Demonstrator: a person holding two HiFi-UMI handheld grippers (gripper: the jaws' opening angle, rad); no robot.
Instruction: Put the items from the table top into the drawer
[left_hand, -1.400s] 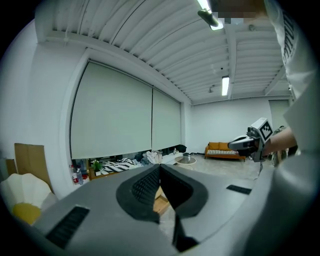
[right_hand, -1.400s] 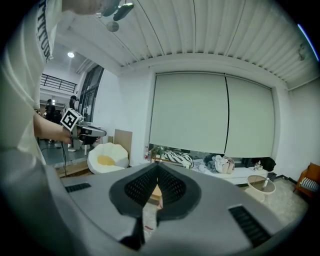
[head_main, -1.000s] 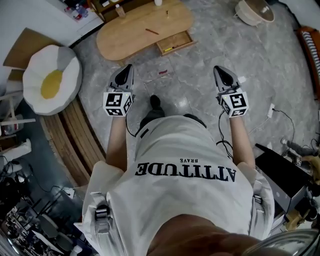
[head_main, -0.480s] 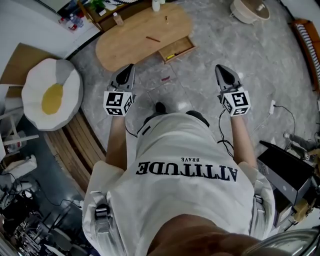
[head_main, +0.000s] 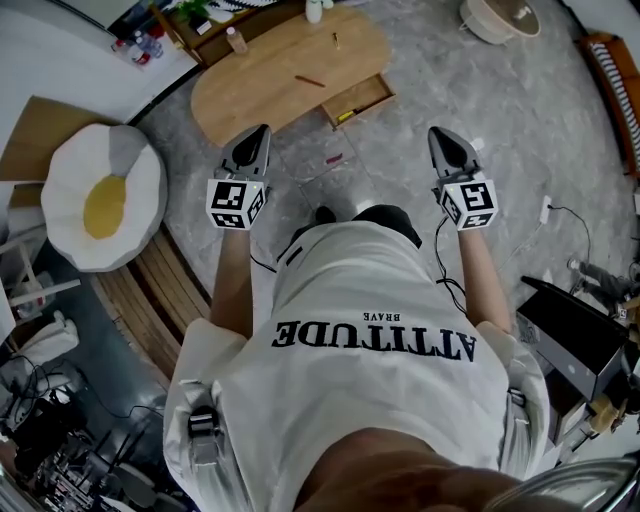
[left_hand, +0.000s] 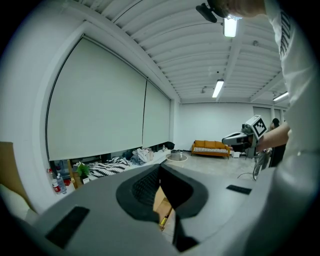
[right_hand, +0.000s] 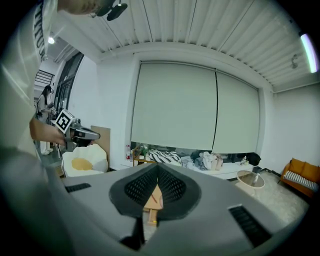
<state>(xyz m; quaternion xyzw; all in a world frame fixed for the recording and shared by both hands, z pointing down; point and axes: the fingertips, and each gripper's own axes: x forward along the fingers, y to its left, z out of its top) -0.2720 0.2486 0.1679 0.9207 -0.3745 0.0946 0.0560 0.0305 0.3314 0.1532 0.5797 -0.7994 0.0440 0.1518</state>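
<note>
We held the left tongs (head_main: 260, 135) and the right tongs (head_main: 437, 135) pressed together and empty, out over the grey stone floor (head_main: 520, 120). A thin red stick (head_main: 310, 81) lay on the oval wooden bench (head_main: 250, 90), near its open wooden drawer (head_main: 362, 97), well apart from both tongs.

The left forearm (head_main: 231, 285) and right forearm (head_main: 480, 285) reach forward from the torso, roughly parallel and well apart. The left tongs (head_main: 259, 136) sit left of centre and the right tongs (head_main: 438, 136) right of centre. Both point toward the frame's top, tilted slightly down. Each pair's jaws are pressed together at the tips, holding nothing.
</note>
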